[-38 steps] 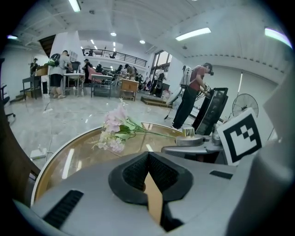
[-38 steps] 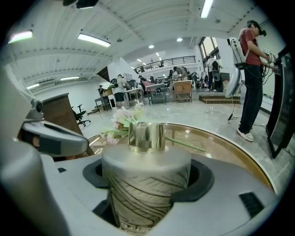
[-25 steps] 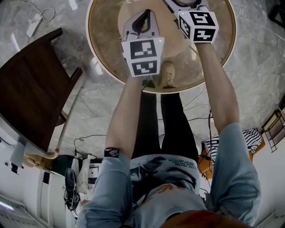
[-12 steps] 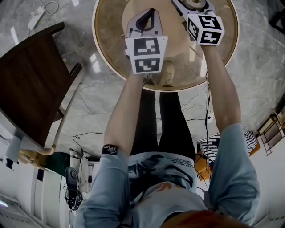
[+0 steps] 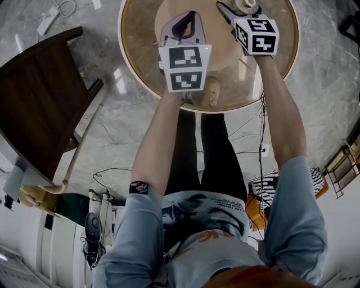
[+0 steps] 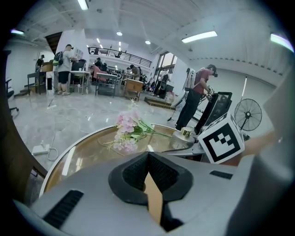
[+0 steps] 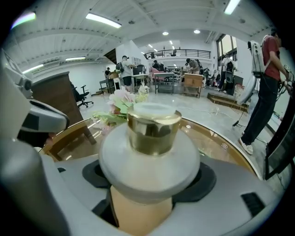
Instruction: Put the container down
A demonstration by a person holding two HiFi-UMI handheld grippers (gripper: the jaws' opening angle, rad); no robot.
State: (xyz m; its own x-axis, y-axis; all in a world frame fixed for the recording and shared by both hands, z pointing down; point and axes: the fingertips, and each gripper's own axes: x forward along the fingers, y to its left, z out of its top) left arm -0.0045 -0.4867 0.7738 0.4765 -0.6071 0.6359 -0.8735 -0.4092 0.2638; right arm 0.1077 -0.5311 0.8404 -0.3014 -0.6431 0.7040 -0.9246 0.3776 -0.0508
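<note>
The container [image 7: 150, 152] is a round white jar with a gold collar and a pale lid. My right gripper [image 7: 150, 184] is shut on its body and holds it upright over the round glass table [image 5: 140, 79]. In the head view the container [image 5: 246, 5] shows at the top edge, just past the right gripper [image 5: 242, 10]. In the left gripper view the container [image 6: 185, 133] sits low over the tabletop; whether it touches the glass I cannot tell. My left gripper [image 6: 148, 173] is shut on nothing and hovers over the table's near side, left of the right one.
A bunch of pink flowers [image 6: 129, 131] lies on the far left part of the table. A dark wooden chair [image 5: 39, 107] stands to the left of the table. People and workbenches are far off across the hall. Cables run over the floor.
Both grippers have drifted slightly right and farther over the table. The right one still holds the container.
</note>
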